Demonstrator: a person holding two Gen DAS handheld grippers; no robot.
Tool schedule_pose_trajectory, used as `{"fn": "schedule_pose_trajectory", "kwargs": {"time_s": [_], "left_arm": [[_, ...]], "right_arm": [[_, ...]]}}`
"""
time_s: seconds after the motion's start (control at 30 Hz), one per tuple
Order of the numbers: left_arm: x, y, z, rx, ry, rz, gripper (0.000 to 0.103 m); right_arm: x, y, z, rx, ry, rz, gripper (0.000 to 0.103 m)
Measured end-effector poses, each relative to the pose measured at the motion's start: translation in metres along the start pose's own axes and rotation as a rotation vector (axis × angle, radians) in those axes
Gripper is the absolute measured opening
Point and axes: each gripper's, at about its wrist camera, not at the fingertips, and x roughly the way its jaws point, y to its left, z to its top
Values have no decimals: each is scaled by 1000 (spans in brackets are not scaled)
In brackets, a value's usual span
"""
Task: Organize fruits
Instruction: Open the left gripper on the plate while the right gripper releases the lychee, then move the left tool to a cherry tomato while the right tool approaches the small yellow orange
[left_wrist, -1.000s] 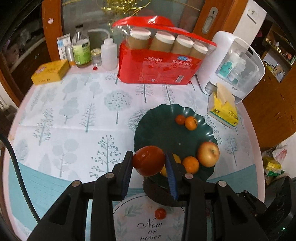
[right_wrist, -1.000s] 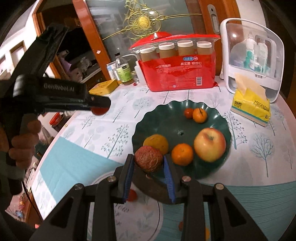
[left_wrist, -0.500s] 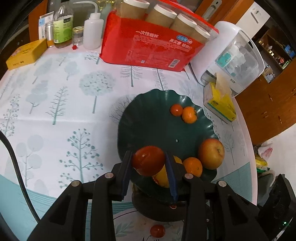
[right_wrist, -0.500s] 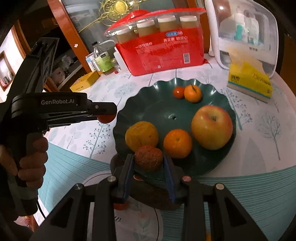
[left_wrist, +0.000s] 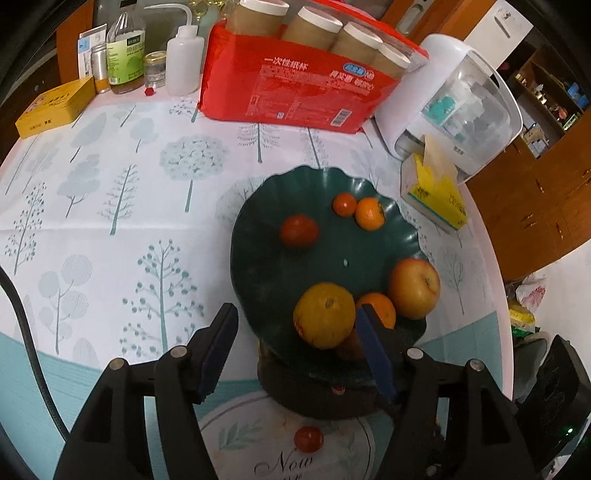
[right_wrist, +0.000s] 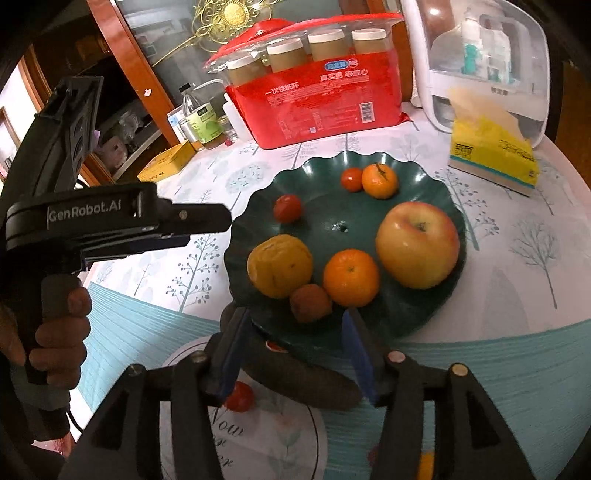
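A dark green scalloped plate (left_wrist: 258, 258) (right_wrist: 325, 173) holds an apple (right_wrist: 417, 243), a mandarin (right_wrist: 351, 277), a yellow citrus fruit (left_wrist: 324, 315) and two small fruits at the back. A red tomato (left_wrist: 299, 230) (right_wrist: 287, 208) lies free on the plate's left part. A brown wrinkled fruit (right_wrist: 310, 302) rests by the near rim. My left gripper (left_wrist: 295, 347) (right_wrist: 207, 229) hangs over the near rim, its jaws opening, pressing on nothing. My right gripper (right_wrist: 295, 350) is just behind the brown fruit, its jaws opening and clear of it.
A cherry tomato (left_wrist: 308, 438) (right_wrist: 239, 396) lies on the round placemat below the plate's dark stand. Behind the plate are a red pack of paper cups (left_wrist: 295, 92), a white appliance (left_wrist: 454, 110), a yellow tissue pack (left_wrist: 436, 195), bottles and a yellow box (left_wrist: 55, 107).
Both grippers sank toward the plate and opened. The left let go of the red tomato, which now lies on the plate's left part. The right released the brown fruit at the near rim.
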Motion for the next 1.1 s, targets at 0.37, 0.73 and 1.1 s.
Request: {"fn": "schedule_pose_trajectory", "kwargs": {"time_s": [0.37, 0.73, 1.1], "left_arm": [[-31, -12, -24, 46, -13, 11, 65], [-68, -23, -59, 53, -36, 15, 65], [-82, -32, -106, 17, -35, 36, 65]], "right_arm": [[-44, -7, -19, 57, -65, -55, 57], [-87, -11, -41, 62, -92, -99, 61], [-108, -24, -70, 82, -61, -65, 62]]}}
